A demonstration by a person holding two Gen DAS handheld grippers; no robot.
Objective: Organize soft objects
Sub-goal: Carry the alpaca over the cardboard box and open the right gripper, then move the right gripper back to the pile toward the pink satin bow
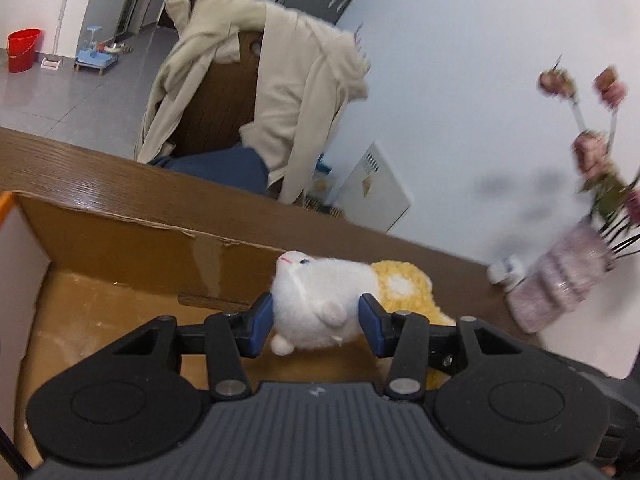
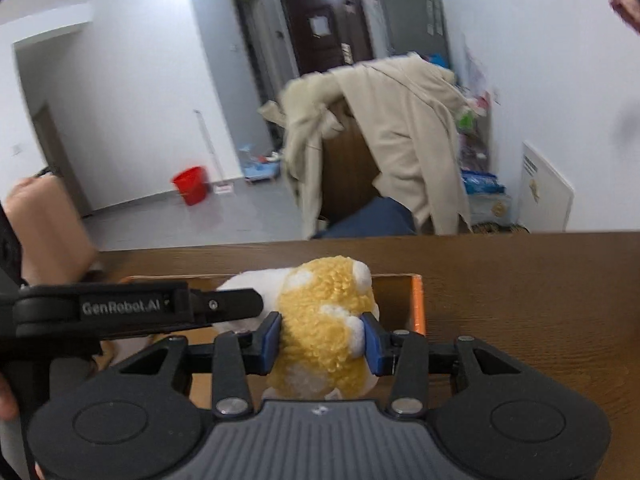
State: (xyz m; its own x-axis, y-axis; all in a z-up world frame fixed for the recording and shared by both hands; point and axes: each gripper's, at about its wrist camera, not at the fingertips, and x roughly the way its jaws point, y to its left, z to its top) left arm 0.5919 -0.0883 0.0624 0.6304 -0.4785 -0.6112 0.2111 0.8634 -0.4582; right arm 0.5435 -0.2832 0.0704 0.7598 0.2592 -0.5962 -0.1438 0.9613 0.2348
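The fluffy white plush animal with a pink nose (image 1: 316,304) is pinched between the blue pads of the left tool (image 1: 316,320), whose jaws are closed onto its body, and it hangs over the open brown cardboard box (image 1: 132,240) near the box's right end. Touching it, or very nearly so, is the curly yellow-and-white plush toy (image 2: 324,332), which the right tool (image 2: 324,338) grips across its middle, jaws pressed into the pile. In the right wrist view the left tool's black finger lies against the white plush just beside the yellow one, so the two tools are crowded together. The likeliest trouble is judged to come from that crowding: if either tool shifts sideways, a finger could snag the other toy's fur and drag it out of its grip, or the tools could knock each other. Both toys are soft and compress easily, so a shallow pinch could slip, and a toy let go near the box's right wall and orange edge (image 2: 417,304) might roll onto the dark wooden tabletop (image 2: 520,272) instead of dropping inside. The visible part of the box floor shows nothing resting on it; the rest is hidden behind the tools. A ribbed pinkish vase of dried flowers (image 1: 560,276) stands on the tabletop to the right, near enough that a wide swing could tip it.
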